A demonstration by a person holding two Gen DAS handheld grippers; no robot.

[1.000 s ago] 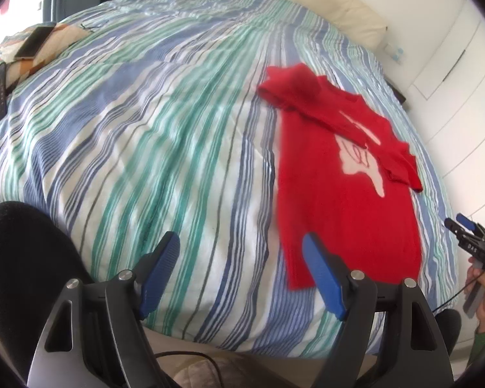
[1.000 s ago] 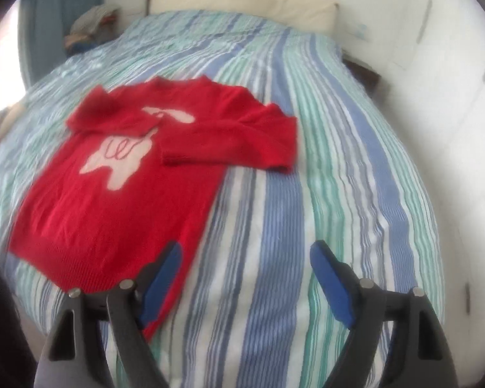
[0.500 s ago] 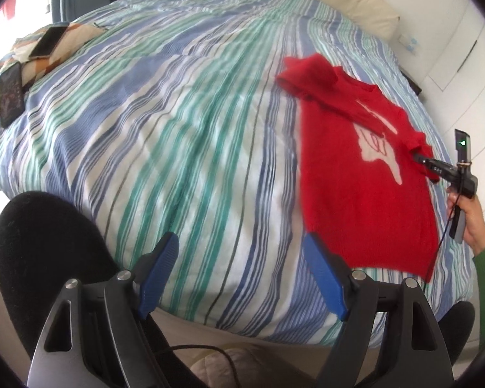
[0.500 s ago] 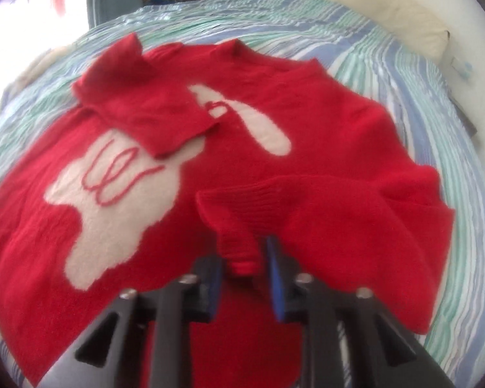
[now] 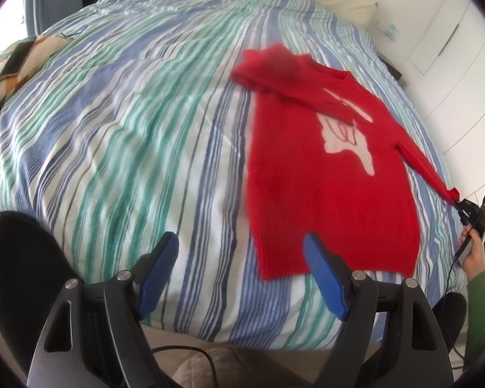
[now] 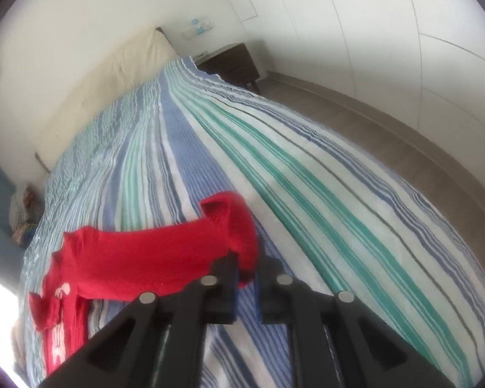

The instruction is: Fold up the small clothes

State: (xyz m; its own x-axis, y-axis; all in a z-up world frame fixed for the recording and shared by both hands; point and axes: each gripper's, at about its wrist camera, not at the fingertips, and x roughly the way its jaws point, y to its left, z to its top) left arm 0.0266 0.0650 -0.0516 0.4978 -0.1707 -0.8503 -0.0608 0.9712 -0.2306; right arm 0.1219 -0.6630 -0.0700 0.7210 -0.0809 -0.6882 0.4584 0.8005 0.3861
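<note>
A small red sweater point(image 5: 323, 168) with a pale figure on its chest lies face up on the striped bed point(image 5: 119, 135). Its left sleeve is folded across the chest. The other sleeve point(image 6: 152, 258) is stretched out sideways, and my right gripper point(image 6: 246, 271) is shut on its cuff; in the left wrist view that gripper point(image 5: 462, 205) sits at the bed's right edge. My left gripper point(image 5: 242, 271) hangs open above the near edge of the bed, just left of the sweater's hem, with nothing between its blue pads.
A pillow point(image 6: 113, 74) lies at the head of the bed and a dark nightstand point(image 6: 232, 64) beside it. White wardrobe doors point(image 6: 388, 32) line the right wall. A phone point(image 5: 16, 58) rests on patterned cloth at the left. A dark rounded object point(image 5: 19, 271) sits near my left gripper.
My right gripper came in over the sweater, shut on the folded sleeve's cuff and pulled it out sideways to the bed's right edge, rolling as it went. The left gripper shifted slightly.
</note>
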